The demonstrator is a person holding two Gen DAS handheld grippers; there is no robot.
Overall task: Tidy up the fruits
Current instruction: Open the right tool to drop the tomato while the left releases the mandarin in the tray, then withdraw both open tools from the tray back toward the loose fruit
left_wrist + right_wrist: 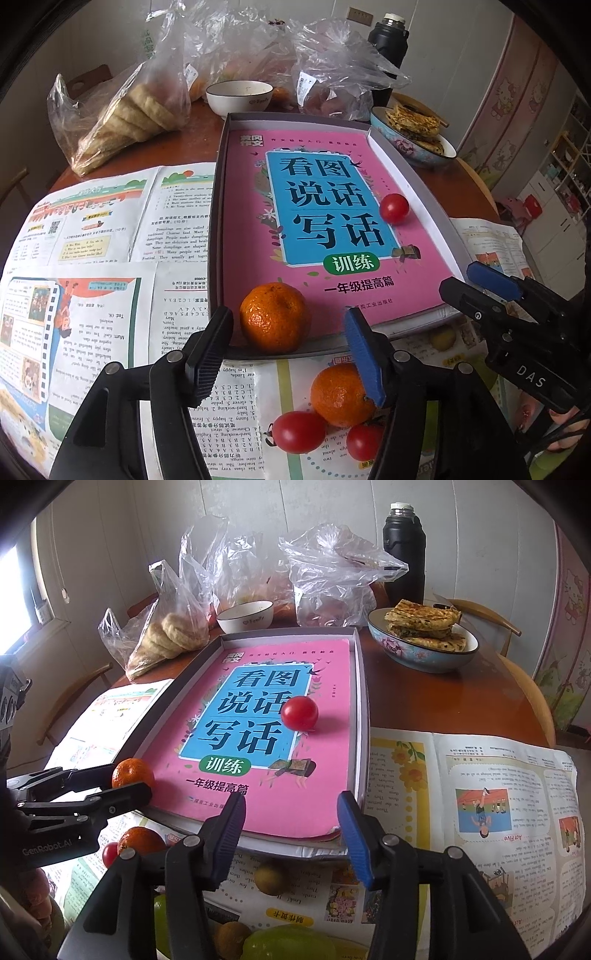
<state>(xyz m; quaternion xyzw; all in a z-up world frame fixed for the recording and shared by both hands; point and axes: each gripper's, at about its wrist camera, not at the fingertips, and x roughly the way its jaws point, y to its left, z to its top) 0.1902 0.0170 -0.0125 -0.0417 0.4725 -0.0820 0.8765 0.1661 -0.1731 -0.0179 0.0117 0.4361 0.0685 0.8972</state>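
Orange mandarin [274, 317] in tray's [413, 177] near left corner; red cherry tomato [394, 208] toward right edge.

The round reddish-brown wooden table [491, 701] bears spread printed newspaper sheets [461, 794], a shallow grey cardboard box lid [364, 701], 2 ceramic bowls and clear plastic bags.

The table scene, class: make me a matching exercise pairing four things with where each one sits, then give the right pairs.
Things:
1. Round red cherry tomato
2. Black tall thermos flask
3. Stack of browned flat pancakes
4. Rough orange mandarin

Places:
A. In the blue flowered bowl
B. On the pink book, far from the box's near wall
C. In the grey shallow box, near corner
D. Standing at the table's far side

Pairs: 1-B, 2-D, 3-A, 4-C
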